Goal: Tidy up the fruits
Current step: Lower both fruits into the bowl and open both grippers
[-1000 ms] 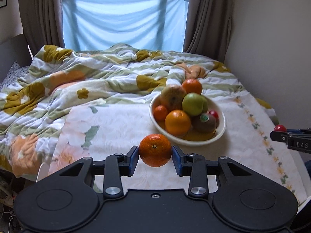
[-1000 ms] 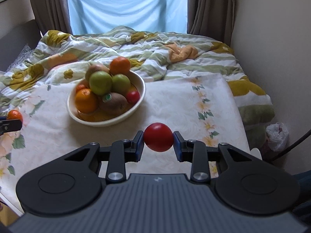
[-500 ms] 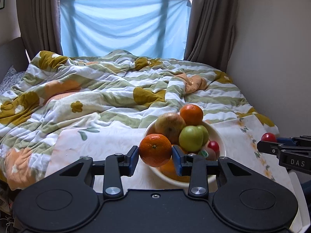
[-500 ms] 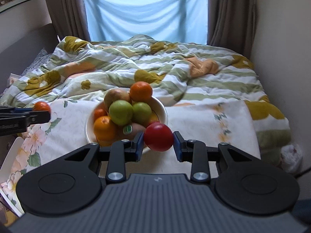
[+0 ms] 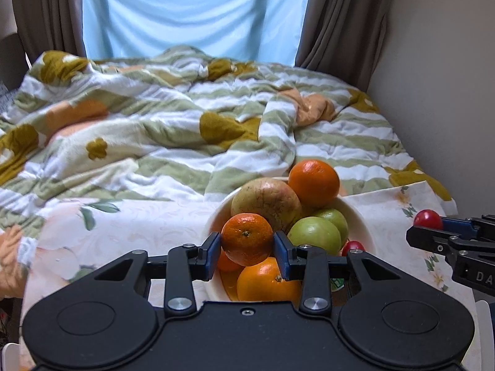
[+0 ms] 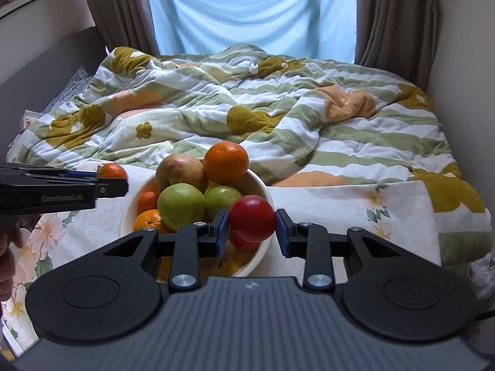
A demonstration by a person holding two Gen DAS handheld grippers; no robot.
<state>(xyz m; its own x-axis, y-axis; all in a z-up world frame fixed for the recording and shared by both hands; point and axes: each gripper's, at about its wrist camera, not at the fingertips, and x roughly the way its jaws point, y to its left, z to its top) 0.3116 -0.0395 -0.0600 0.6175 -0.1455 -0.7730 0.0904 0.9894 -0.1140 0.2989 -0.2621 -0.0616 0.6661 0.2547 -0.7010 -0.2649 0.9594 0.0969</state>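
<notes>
A white bowl (image 5: 362, 225) on a floral cloth holds oranges, green apples (image 5: 314, 235), a large pale apple (image 5: 266, 204) and a small red fruit. My left gripper (image 5: 247, 249) is shut on a mandarin (image 5: 247, 238), held above the bowl's near left rim. My right gripper (image 6: 252, 227) is shut on a red fruit (image 6: 252, 218), held over the bowl's (image 6: 263, 191) near right rim. The right gripper also shows in the left wrist view (image 5: 433, 228), and the left one in the right wrist view (image 6: 108, 182).
A rumpled striped blanket (image 5: 161, 130) covers the bed behind the bowl. A wall (image 5: 442, 61) runs along the right. Curtains and a blue sheet hang at the window. A white plastic bag (image 6: 482, 275) lies low on the right.
Both grippers have moved in toward the bowl with their fruits, from above the cloth to over the bowl's rims. Both stay shut.
</notes>
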